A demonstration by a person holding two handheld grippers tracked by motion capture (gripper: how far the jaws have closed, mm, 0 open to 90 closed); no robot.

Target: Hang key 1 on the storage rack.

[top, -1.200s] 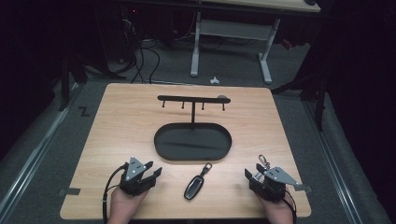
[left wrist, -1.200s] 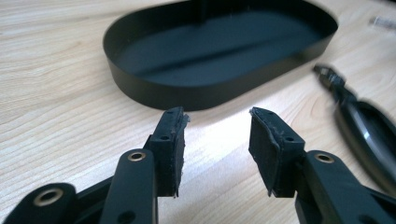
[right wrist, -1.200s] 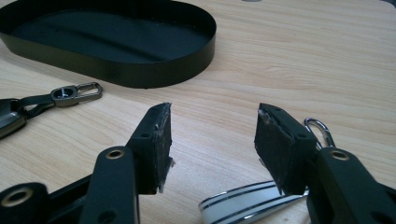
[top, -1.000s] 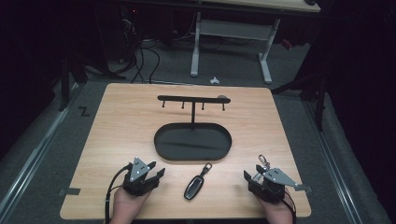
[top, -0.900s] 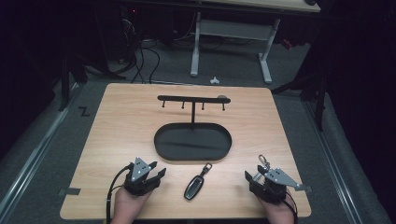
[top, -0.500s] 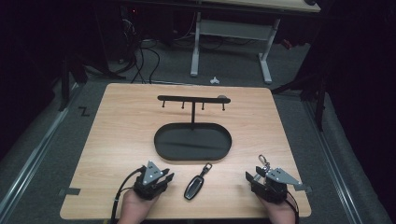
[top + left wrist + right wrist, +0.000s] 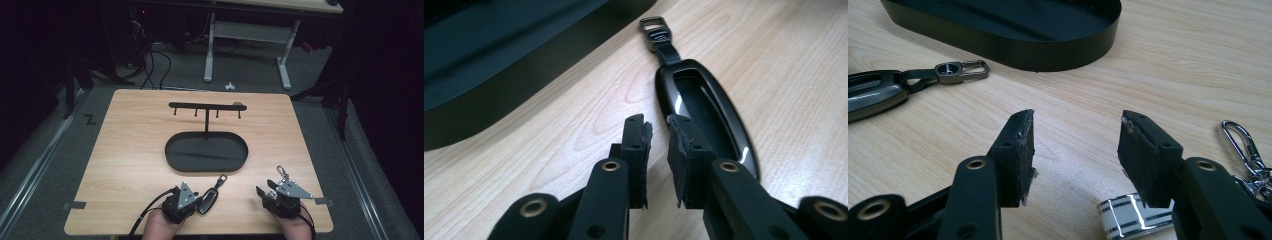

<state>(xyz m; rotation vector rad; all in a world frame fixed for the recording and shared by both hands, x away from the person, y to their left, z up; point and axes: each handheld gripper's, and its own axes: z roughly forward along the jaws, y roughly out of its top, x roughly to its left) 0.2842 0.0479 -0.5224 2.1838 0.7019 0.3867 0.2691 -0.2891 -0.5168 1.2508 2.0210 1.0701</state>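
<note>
Left gripper (image 7: 197, 203) sits low at the near edge of the table (image 7: 130, 150), its jaws parted only a narrow gap and holding nothing; in the left gripper view its tip (image 7: 658, 131) is right at the near end of the key fob (image 7: 704, 115), the right-hand pad overlapping the fob's rim. To take the fob cleanly I would judge it best to open a little wider, straddle the narrow body across its width, and close on the solid shell rather than the glossy rim, where the pads could slip. The key fob (image 7: 210, 198) lies flat on the wood just beside the gripper, its metal clip (image 7: 652, 23) pointing toward the black oval tray (image 7: 175, 159), close to but apart from the tray's wall. Right gripper (image 7: 272, 192) rests well apart with jaws wide and empty
</note>
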